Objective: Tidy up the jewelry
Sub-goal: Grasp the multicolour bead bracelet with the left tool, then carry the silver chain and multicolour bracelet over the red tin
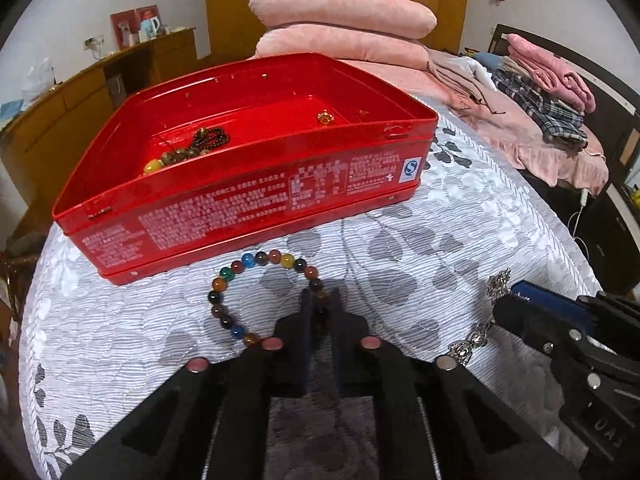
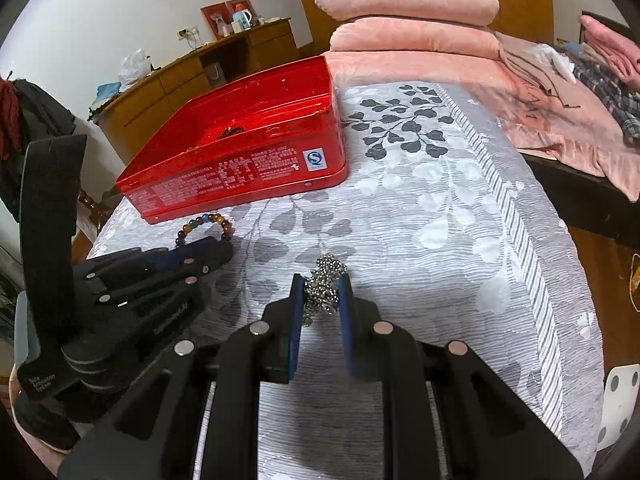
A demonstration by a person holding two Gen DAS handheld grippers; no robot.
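A red open box (image 1: 248, 184) stands on the grey leaf-patterned bedspread, also in the right wrist view (image 2: 240, 168). It holds a brown bead string with a yellow bead (image 1: 188, 152) and a small gold piece (image 1: 325, 117). A multicoloured bead bracelet (image 1: 244, 280) lies in front of the box. My left gripper (image 1: 320, 300) is shut on the bracelet's near side. A silver chain (image 2: 325, 286) lies bunched on the spread. My right gripper (image 2: 320, 284) straddles it, jaws close on either side. The chain also shows in the left wrist view (image 1: 480, 332).
Stacked pink pillows (image 1: 344, 28) lie behind the box. Folded clothes (image 1: 548, 84) sit on the bed at right. A wooden cabinet (image 1: 80, 96) runs along the left wall. The bedspread's edge (image 2: 560, 280) drops off at the right.
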